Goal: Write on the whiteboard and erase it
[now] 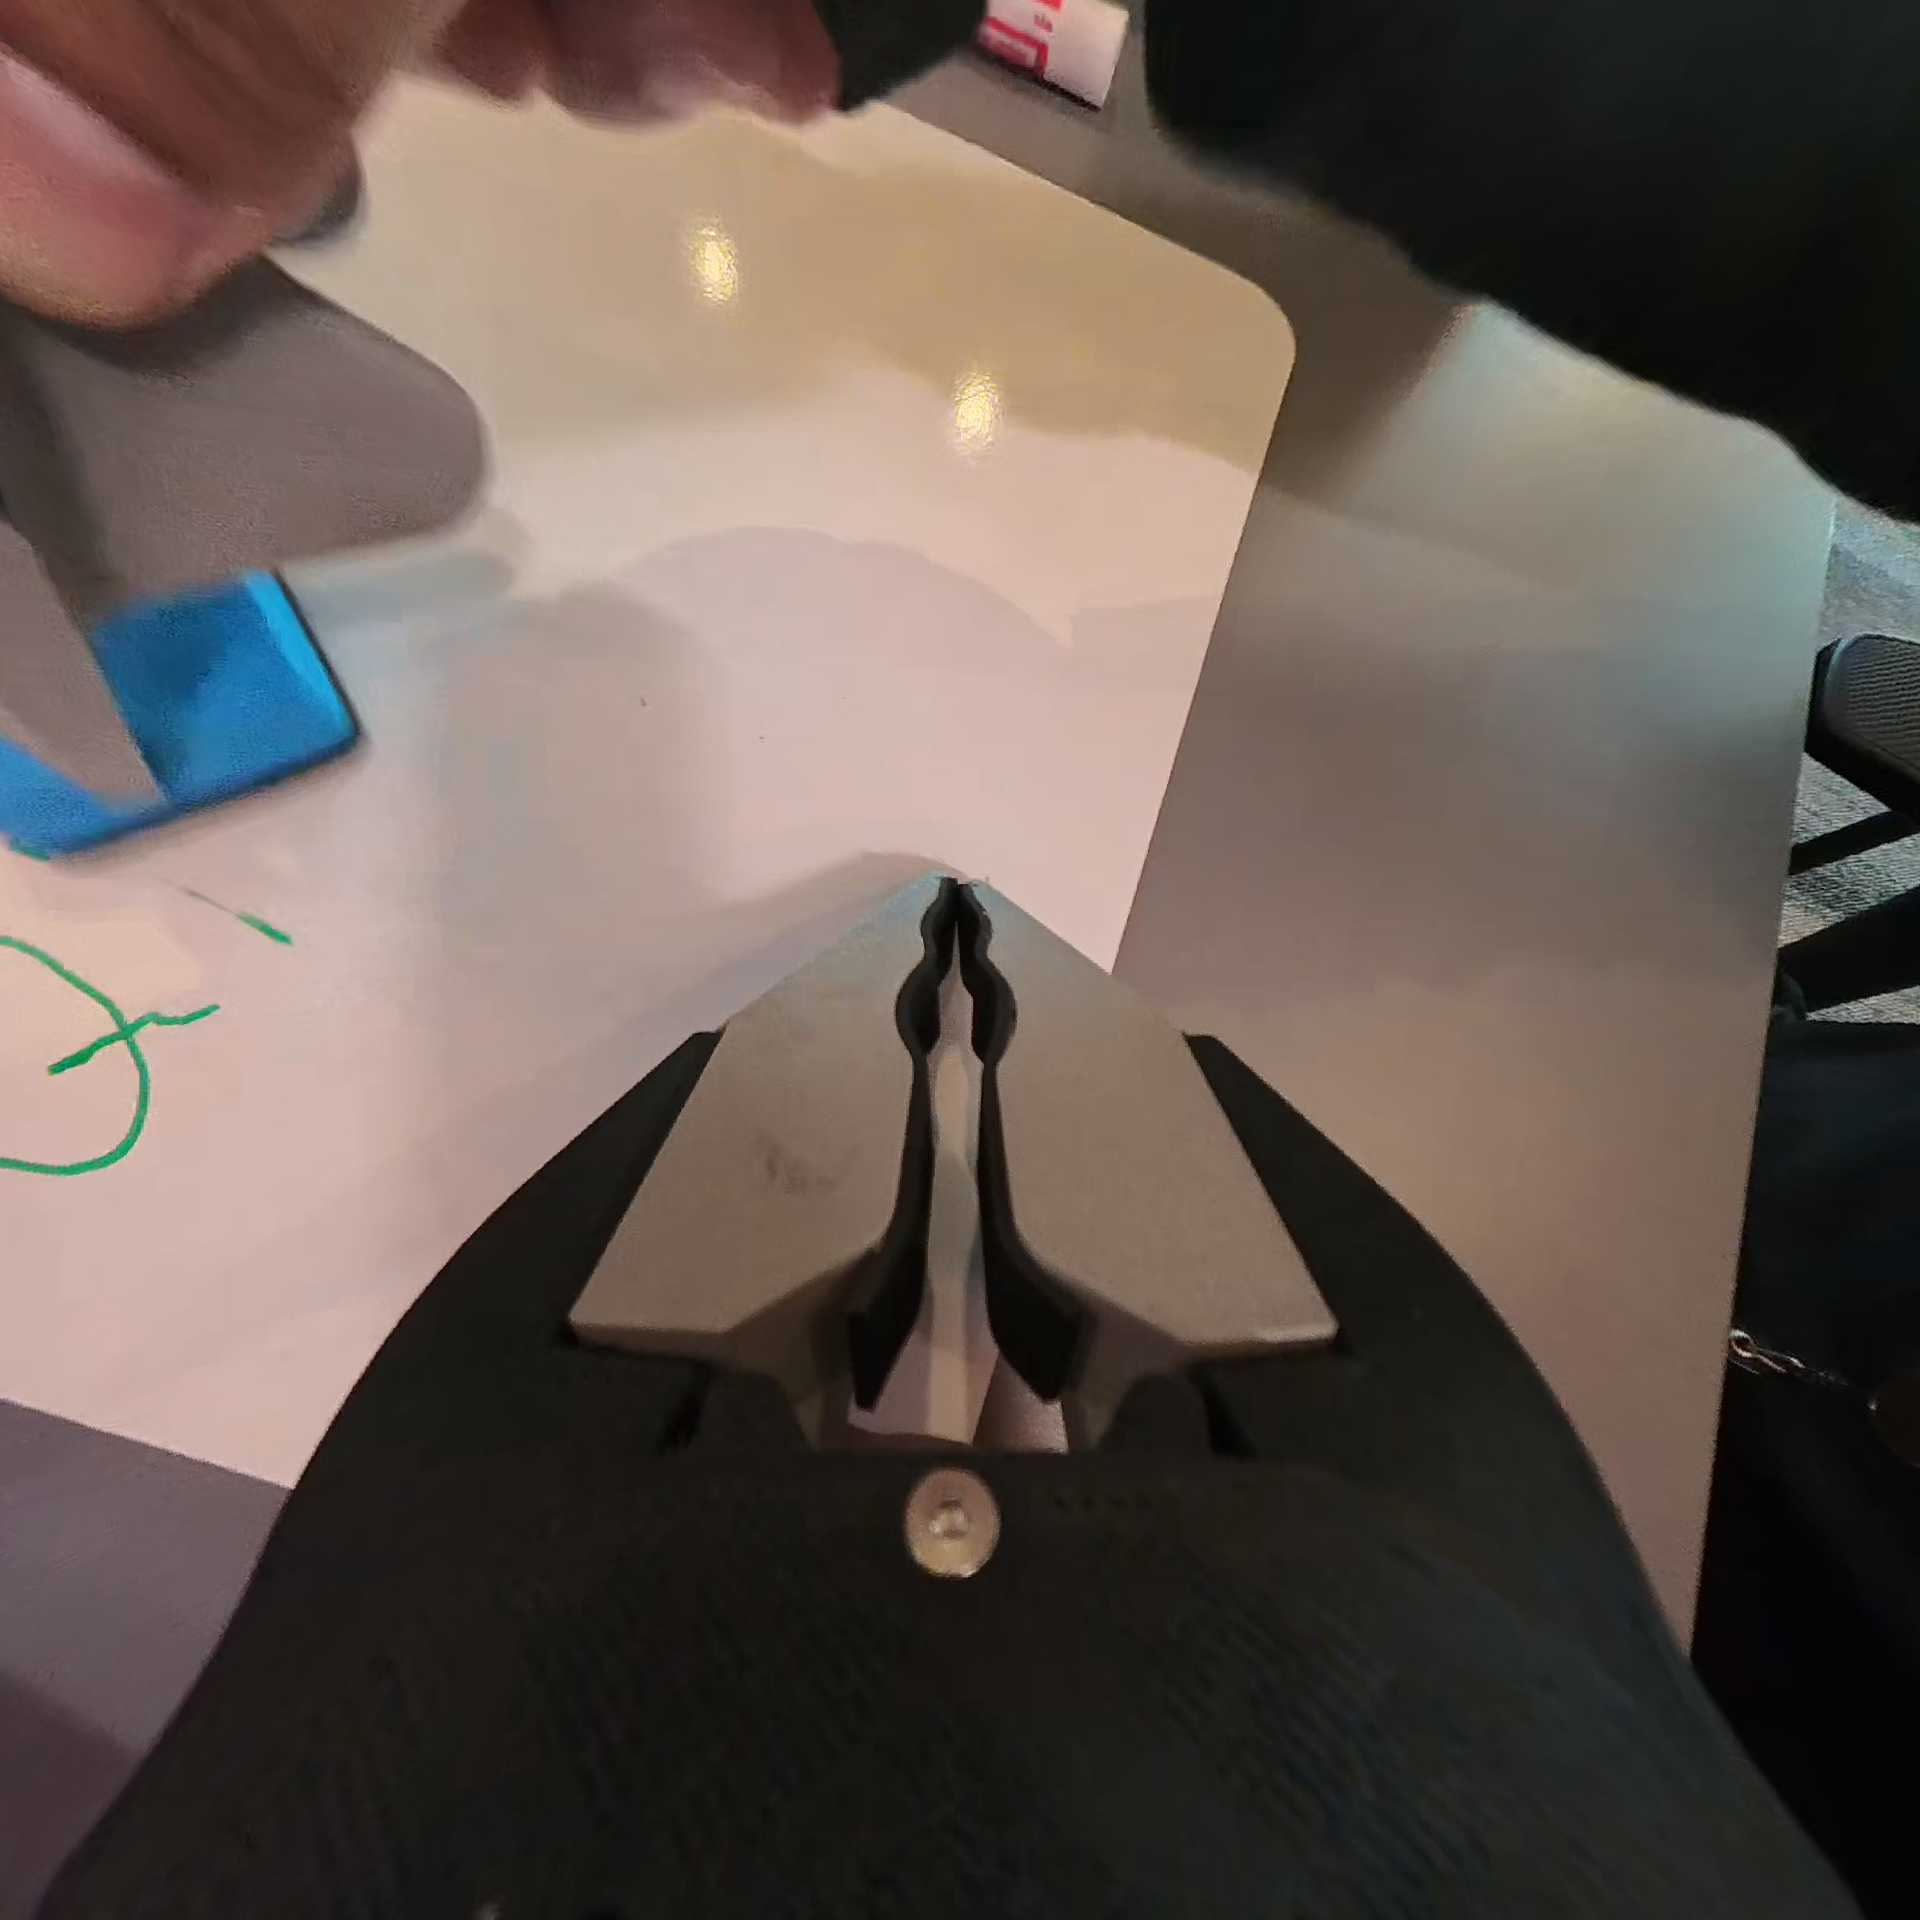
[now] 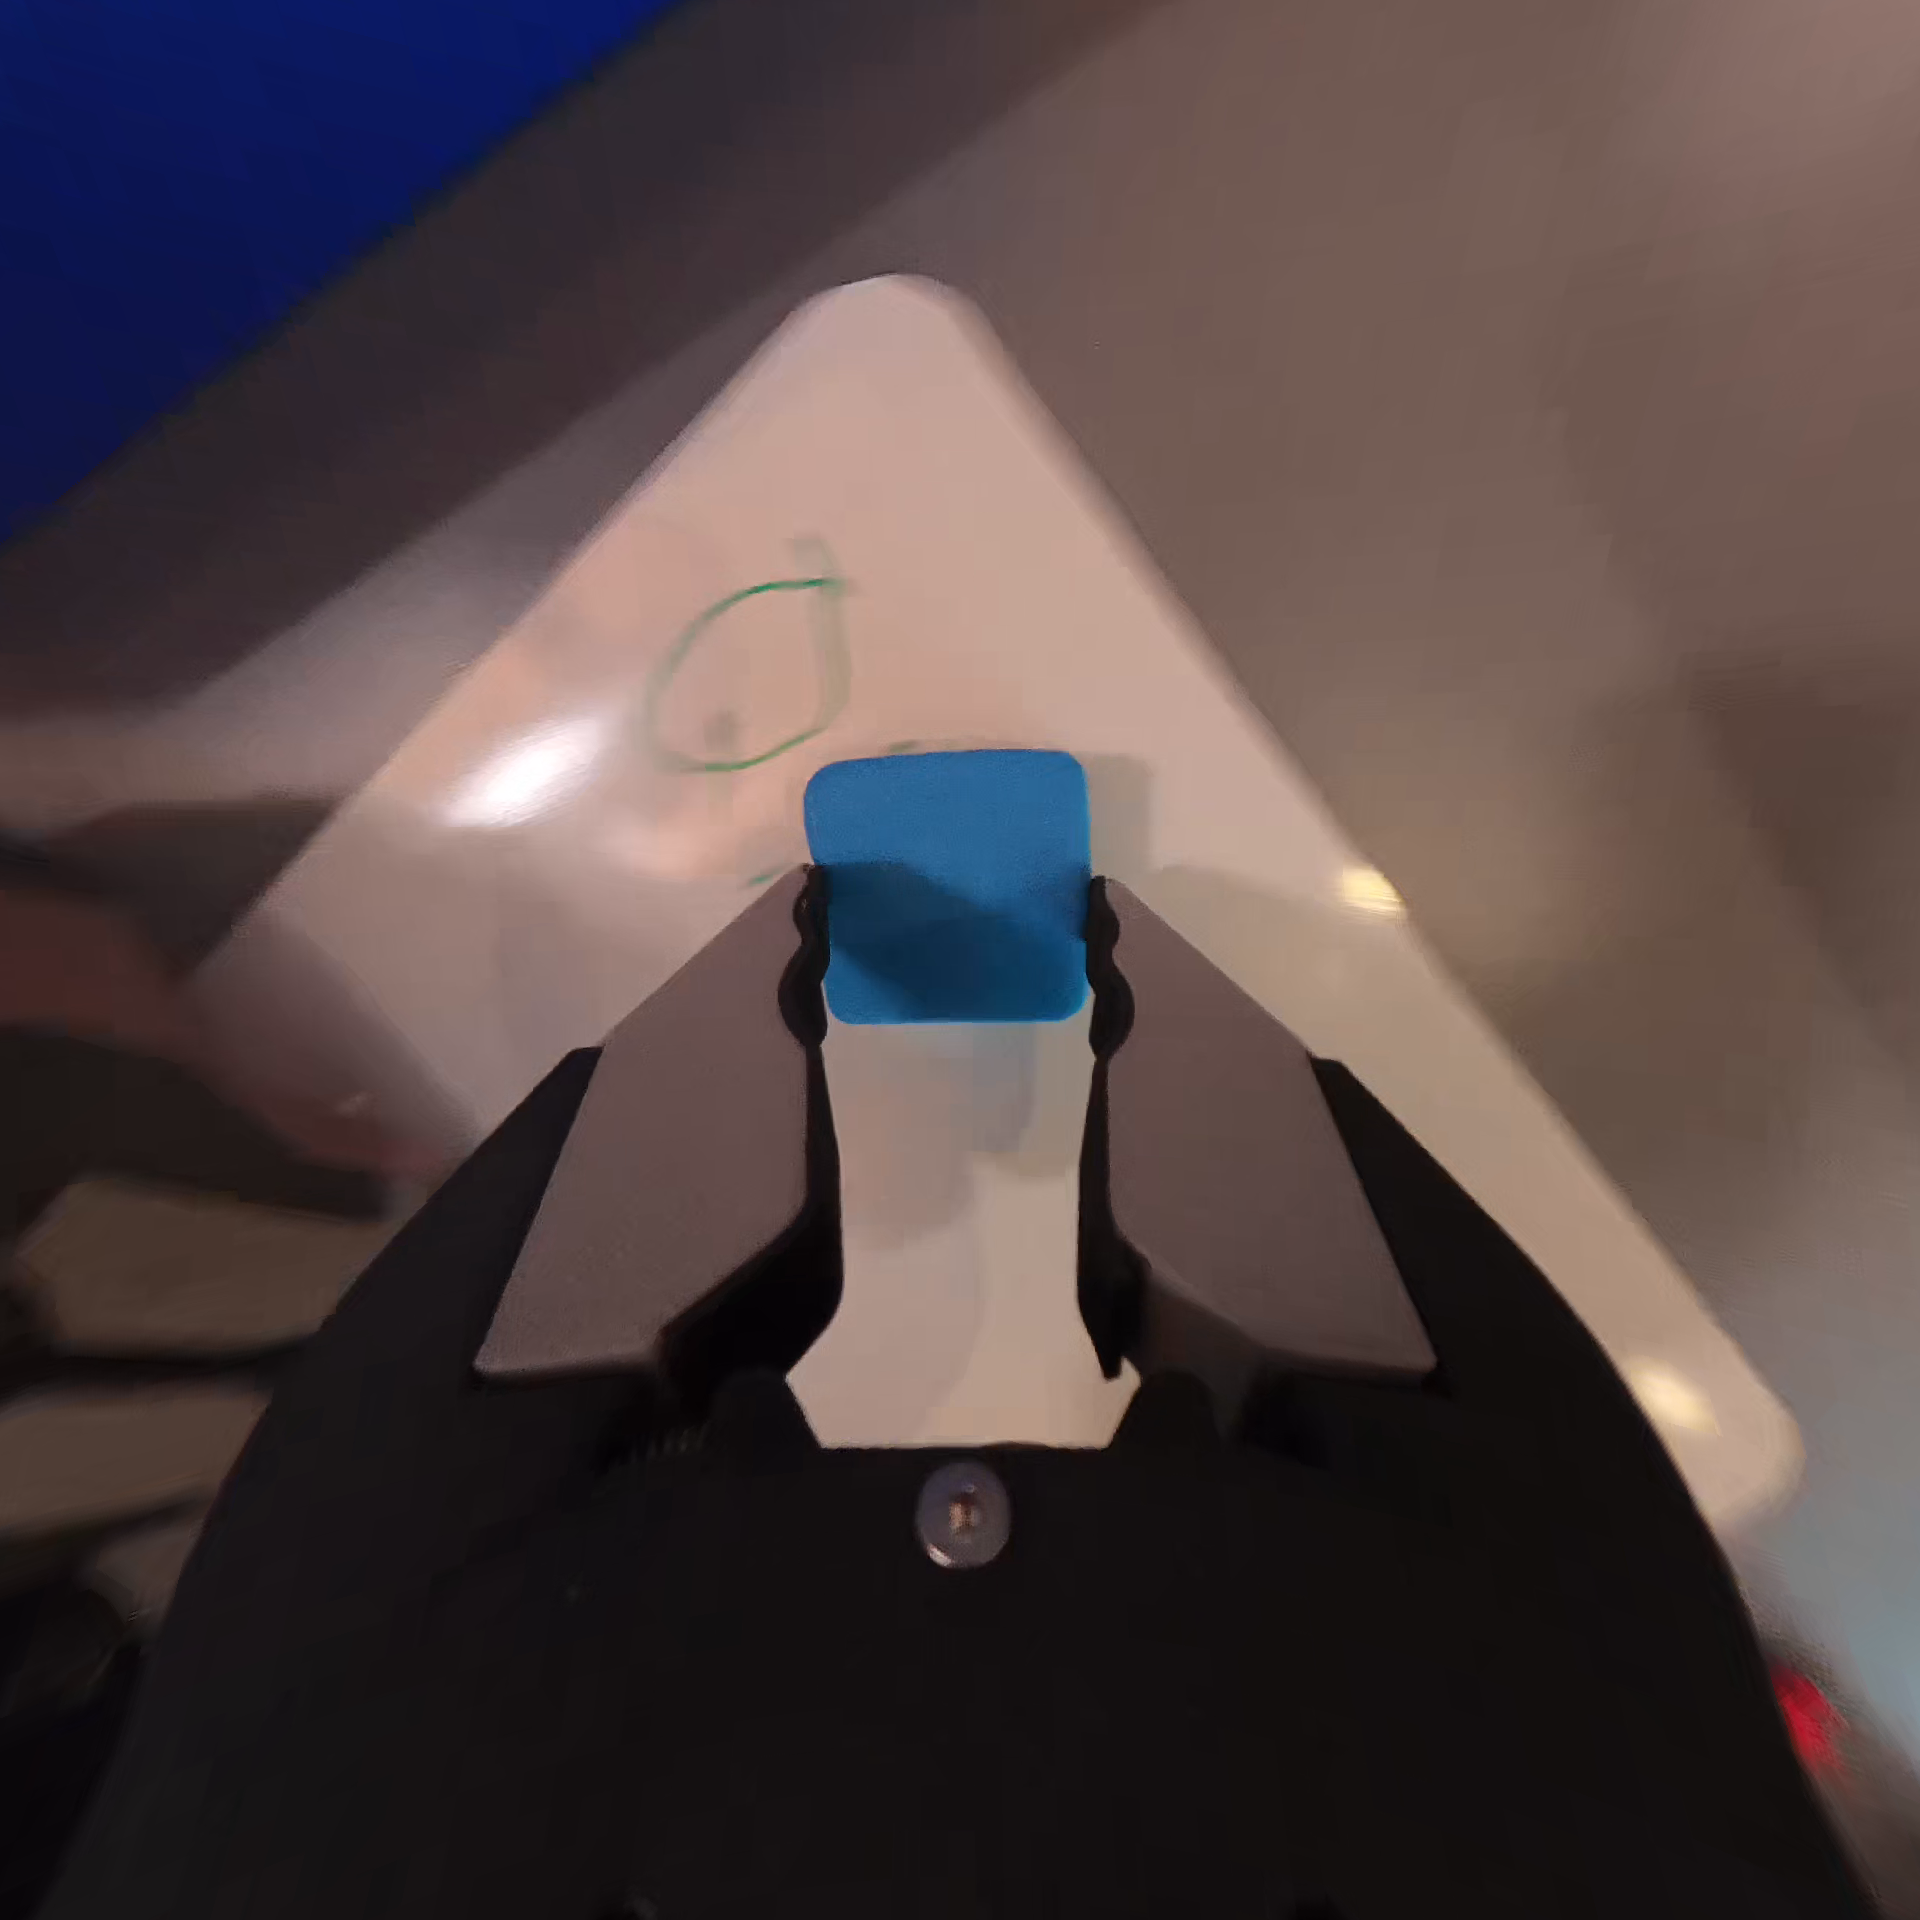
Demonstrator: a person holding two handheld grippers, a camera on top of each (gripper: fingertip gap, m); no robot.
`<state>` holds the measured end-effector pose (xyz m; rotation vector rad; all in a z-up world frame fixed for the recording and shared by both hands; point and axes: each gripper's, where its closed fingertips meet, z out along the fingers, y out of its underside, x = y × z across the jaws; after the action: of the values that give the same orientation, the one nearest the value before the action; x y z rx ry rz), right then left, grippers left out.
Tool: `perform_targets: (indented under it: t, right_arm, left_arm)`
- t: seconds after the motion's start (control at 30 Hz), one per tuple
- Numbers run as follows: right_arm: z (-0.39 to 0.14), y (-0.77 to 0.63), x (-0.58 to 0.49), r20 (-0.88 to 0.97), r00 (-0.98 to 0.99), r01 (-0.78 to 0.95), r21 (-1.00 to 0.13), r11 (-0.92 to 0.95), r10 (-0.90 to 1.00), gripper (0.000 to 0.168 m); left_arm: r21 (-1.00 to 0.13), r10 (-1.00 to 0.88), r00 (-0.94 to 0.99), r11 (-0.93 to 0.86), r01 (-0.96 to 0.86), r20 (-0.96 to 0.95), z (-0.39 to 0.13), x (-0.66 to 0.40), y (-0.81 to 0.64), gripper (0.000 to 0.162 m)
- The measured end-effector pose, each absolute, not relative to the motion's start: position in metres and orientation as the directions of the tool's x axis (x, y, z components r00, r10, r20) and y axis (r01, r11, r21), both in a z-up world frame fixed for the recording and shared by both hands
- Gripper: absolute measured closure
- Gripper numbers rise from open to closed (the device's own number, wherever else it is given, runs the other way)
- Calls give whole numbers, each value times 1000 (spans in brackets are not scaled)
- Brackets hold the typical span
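Note:
A white whiteboard (image 1: 790,499) with rounded corners lies flat on a grey table (image 1: 1455,831). Green marker strokes (image 1: 114,1049) sit at its left side, with a faint smeared trace above them. My right gripper (image 2: 951,894) is shut on a blue square eraser (image 2: 945,883) and holds it on the board just below the green loop (image 2: 743,675). The eraser also shows in the left wrist view (image 1: 223,696), blurred, with a hand (image 1: 156,145) above it. My left gripper (image 1: 958,894) is shut and empty, its tips at the board's right edge.
A white marker with a red label (image 1: 1055,47) lies on the table beyond the board's far end. A dark sleeve (image 1: 1610,187) crosses the top right. A black chair (image 1: 1860,831) stands past the table's right edge. A blue surface (image 2: 208,156) shows far left in the right wrist view. My hands' fingertips stand some 12 cm from each other.

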<state>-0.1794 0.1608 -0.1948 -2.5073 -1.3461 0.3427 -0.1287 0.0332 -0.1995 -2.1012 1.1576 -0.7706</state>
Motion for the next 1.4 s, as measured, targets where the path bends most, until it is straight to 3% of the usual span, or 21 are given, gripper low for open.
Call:
perform_targets:
  t: [0.07, 0.13, 0.23, 0.3, 0.4, 0.47, 0.53, 0.63, 0.77, 0.83, 0.87, 0.93, 0.97, 1.03, 1.17, 1.23, 1.33, 1.4]
  right_arm:
    - [-193, 177, -174, 15, 571, 770, -356, -530, 821, 121]
    - [-195, 154, -193, -133, 502, 780, -358, -513, 855, 121]
    - [-192, 179, -182, 25, 564, 776, -358, -519, 826, 121]
    - [-194, 151, -202, -158, 487, 784, -355, -510, 859, 121]
    - [-193, 174, -189, -24, 560, 767, -363, -529, 828, 121]
    - [-194, 142, -207, -197, 458, 787, -364, -498, 867, 120]
    - [-194, 159, -193, -99, 534, 771, -352, -531, 840, 121]
    - [-193, 129, -204, -229, 435, 793, -360, -491, 871, 120]
    - [-193, 165, -194, -41, 537, 770, -384, -509, 843, 121]
    - [-192, 128, -221, -259, 381, 795, -398, -458, 888, 120]
    - [-192, 130, -221, -252, 389, 802, -381, -460, 886, 120]
    - [-192, 173, -209, -23, 519, 782, -391, -485, 854, 121]
    - [-192, 175, -213, -10, 502, 791, -399, -464, 865, 121]
    - [-194, 147, -237, -174, 384, 808, -413, -421, 907, 120]
    - [-192, 180, -232, 7, 458, 810, -416, -414, 889, 121]
    - [-194, 154, -247, -133, 367, 826, -408, -388, 921, 120]
    - [-193, 182, -241, -29, 471, 793, -423, -438, 882, 120]
    - [-194, 161, -253, -152, 384, 805, -428, -411, 911, 120]
  left_arm:
    - [-740, -872, 447, -432, -515, 198, -200, -129, 33, 162]
    - [-741, -874, 445, -428, -518, 194, -200, -129, 33, 162]
    - [-740, -873, 445, -430, -516, 197, -199, -128, 33, 162]
    - [-740, -874, 444, -429, -517, 196, -199, -128, 33, 162]
    - [-740, -874, 445, -430, -517, 198, -199, -129, 33, 162]
    - [-740, -874, 444, -429, -518, 197, -199, -128, 32, 162]
    - [-740, -874, 444, -431, -517, 199, -199, -128, 32, 162]
    - [-741, -875, 444, -426, -519, 192, -199, -128, 32, 162]
    - [-741, -875, 443, -427, -519, 194, -199, -128, 32, 162]
    - [-741, -876, 443, -423, -521, 190, -199, -128, 32, 162]
    - [-741, -876, 443, -425, -520, 192, -199, -128, 32, 162]
    - [-741, -874, 444, -429, -517, 197, -199, -128, 32, 162]
    - [-741, -875, 444, -428, -518, 196, -199, -128, 32, 162]
    - [-741, -875, 443, -427, -519, 194, -199, -128, 32, 162]
    - [-741, -875, 443, -428, -518, 196, -199, -128, 32, 162]
    - [-741, -876, 442, -424, -520, 191, -199, -128, 32, 162]
    - [-741, -876, 442, -425, -520, 193, -199, -128, 32, 162]
    - [-742, -877, 441, -423, -521, 190, -199, -128, 32, 162]
